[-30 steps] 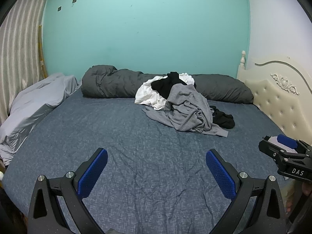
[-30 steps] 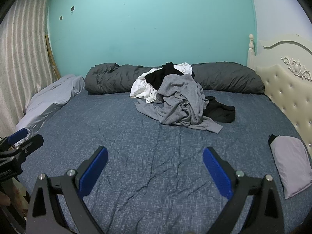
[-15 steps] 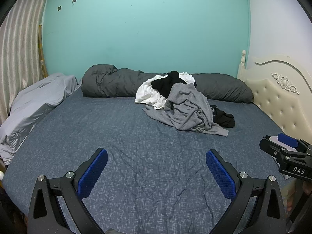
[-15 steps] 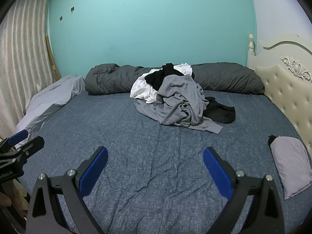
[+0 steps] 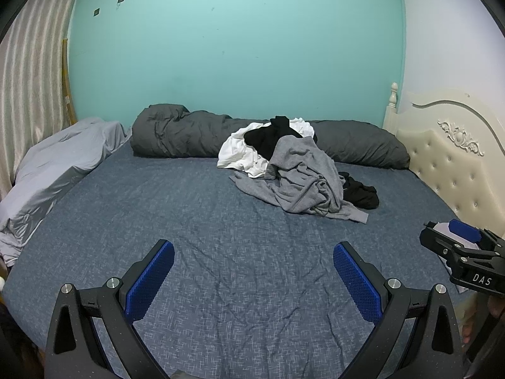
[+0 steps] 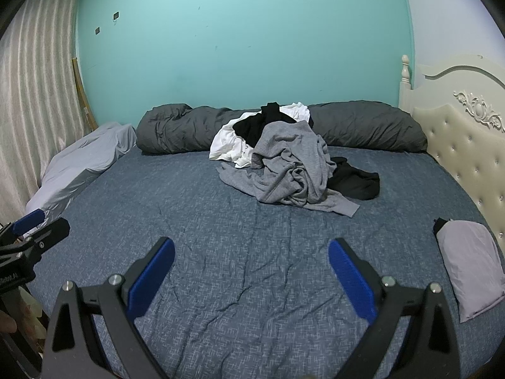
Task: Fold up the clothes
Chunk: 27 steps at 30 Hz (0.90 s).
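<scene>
A pile of clothes lies at the far middle of the bed: a crumpled grey top (image 5: 303,183) (image 6: 290,170) in front, a white garment (image 5: 240,154) (image 6: 227,145) and a black one (image 5: 271,135) (image 6: 255,126) behind it, another black piece (image 5: 363,192) (image 6: 353,183) to its right. My left gripper (image 5: 252,271) is open and empty, low over the near part of the bed. My right gripper (image 6: 251,268) is also open and empty, beside it at the same distance from the pile. Each gripper shows at the edge of the other's view.
The blue-grey bed sheet (image 5: 221,237) stretches between grippers and pile. A rolled dark grey duvet (image 5: 176,139) lies along the teal wall. A light grey blanket (image 5: 53,170) lies at the left edge. A cream headboard (image 6: 467,139) stands at right, with a folded light grey item (image 6: 470,262) near it.
Almost nothing has changed; both views drift very slightly and both grippers stay open and empty.
</scene>
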Each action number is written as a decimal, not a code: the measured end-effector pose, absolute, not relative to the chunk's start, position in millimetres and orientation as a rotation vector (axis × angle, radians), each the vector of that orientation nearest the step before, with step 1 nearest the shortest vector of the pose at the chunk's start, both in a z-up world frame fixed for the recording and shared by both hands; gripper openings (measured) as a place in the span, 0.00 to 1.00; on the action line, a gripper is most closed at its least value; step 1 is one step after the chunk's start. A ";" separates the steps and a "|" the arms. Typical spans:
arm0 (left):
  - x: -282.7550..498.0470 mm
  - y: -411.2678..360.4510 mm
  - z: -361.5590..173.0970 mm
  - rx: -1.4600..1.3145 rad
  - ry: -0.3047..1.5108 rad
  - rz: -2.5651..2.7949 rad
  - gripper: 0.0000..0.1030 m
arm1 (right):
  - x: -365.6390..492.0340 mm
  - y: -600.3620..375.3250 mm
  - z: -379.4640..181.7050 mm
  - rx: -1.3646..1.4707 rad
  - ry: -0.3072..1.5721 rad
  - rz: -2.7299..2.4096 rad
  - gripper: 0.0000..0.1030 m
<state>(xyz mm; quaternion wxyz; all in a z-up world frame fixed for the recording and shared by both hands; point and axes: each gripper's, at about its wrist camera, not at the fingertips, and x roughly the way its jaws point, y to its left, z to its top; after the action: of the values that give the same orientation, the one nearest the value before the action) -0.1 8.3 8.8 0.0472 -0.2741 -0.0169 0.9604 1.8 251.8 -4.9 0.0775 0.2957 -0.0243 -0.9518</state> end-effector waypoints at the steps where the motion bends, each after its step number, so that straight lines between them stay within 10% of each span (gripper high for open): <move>1: 0.0 8.3 8.6 -0.835 -0.052 2.930 1.00 | 1.4 252.3 -4.7 0.886 -0.073 -2.852 0.96; 27: -7.0 8.7 9.0 -0.867 -0.075 2.909 1.00 | -6.1 267.0 -7.4 0.886 -0.113 -2.858 0.96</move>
<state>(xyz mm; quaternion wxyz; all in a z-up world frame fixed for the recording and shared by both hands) -7.0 8.7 9.0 0.0525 -0.2853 -0.0248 0.9567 -6.1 267.0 -7.4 0.0737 0.2952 -0.0377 -0.9519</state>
